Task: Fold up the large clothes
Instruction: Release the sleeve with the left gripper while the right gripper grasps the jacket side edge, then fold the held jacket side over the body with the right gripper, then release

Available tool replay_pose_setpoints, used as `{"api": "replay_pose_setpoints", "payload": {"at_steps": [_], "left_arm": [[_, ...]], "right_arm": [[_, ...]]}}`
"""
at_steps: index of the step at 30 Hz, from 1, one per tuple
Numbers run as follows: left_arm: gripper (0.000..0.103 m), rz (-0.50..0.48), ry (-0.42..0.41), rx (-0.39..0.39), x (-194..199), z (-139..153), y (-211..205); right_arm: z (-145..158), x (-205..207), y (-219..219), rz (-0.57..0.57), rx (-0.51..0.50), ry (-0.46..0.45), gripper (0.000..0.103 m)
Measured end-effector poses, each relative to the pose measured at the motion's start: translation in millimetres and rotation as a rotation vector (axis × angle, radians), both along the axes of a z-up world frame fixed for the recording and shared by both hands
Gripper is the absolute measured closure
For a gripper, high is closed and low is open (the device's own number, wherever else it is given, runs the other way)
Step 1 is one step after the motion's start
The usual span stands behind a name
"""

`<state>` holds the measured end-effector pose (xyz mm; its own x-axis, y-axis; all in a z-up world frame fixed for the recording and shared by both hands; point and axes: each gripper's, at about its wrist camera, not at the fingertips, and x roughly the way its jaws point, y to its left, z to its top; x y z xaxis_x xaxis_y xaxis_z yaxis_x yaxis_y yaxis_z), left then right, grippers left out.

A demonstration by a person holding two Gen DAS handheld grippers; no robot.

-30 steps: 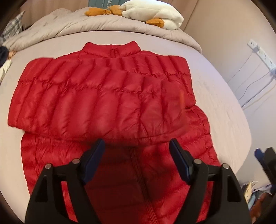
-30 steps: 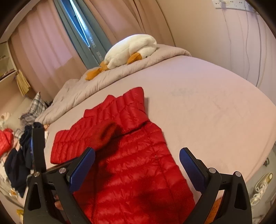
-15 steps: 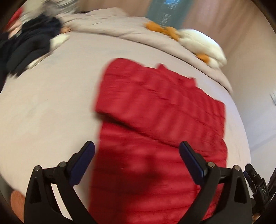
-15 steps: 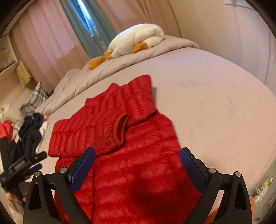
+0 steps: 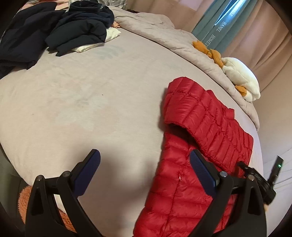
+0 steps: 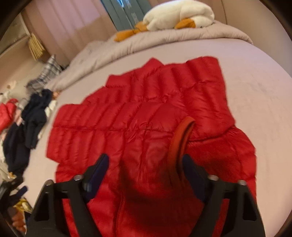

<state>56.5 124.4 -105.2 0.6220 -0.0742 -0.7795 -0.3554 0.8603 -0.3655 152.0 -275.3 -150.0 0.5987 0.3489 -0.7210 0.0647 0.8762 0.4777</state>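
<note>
- The red quilted puffer jacket [image 5: 204,145] lies flat on the pale grey bedsheet [image 5: 91,102], sleeves folded across its chest; in the left wrist view it fills the 4 o'clock part of the frame.
- The left gripper [image 5: 145,172] has its jaws spread wide and holds nothing, hovering over bare sheet with its right blue-padded finger [image 5: 201,174] above the jacket's edge.
- The right gripper [image 6: 146,175] is also wide open and grips nothing; the sleeve's orange-lined cuff [image 6: 180,138] rises just beside its right finger, toward 1 o'clock.
- A white plush goose with orange feet [image 6: 175,14] rests on the folded grey quilt [image 6: 164,42] at 12 o'clock.
- A heap of dark navy clothes [image 5: 54,31] sits at 11 o'clock in the left view, well apart from the jacket.
</note>
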Motion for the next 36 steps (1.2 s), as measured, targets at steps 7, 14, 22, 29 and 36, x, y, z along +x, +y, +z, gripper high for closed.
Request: {"api": "replay_pose_setpoints", "payload": {"at_steps": [7,14,22,29,36], "left_arm": [[0.005,0.021,-0.018,0.008,-5.1,-0.7,11.2],[0.006,-0.004,-0.050,-0.018,8.0,6.7,3.3],[0.006,-0.109,-0.101,-0.064,53.4,29.3,-21.8],[0.020,-0.162,-0.097,-0.006,109.6,35.3,-56.3],[0.050,-0.242,-0.046,-0.013,167.3,10.2,-89.2]], "right_arm": [[21.1,-0.7,9.7,0.037,-0.032,-0.024,0.087],[143.2,-6.6,-3.7,0.042,-0.095,-0.262,0.089],[231.1,-10.1,-8.3,0.003,-0.246,-0.449,0.090],[181.1,17.3,-31.4,-0.047,-0.294,-0.348,0.090],[127.9,34.0,-56.7,-0.076,-0.292,-0.213,0.090]]}}
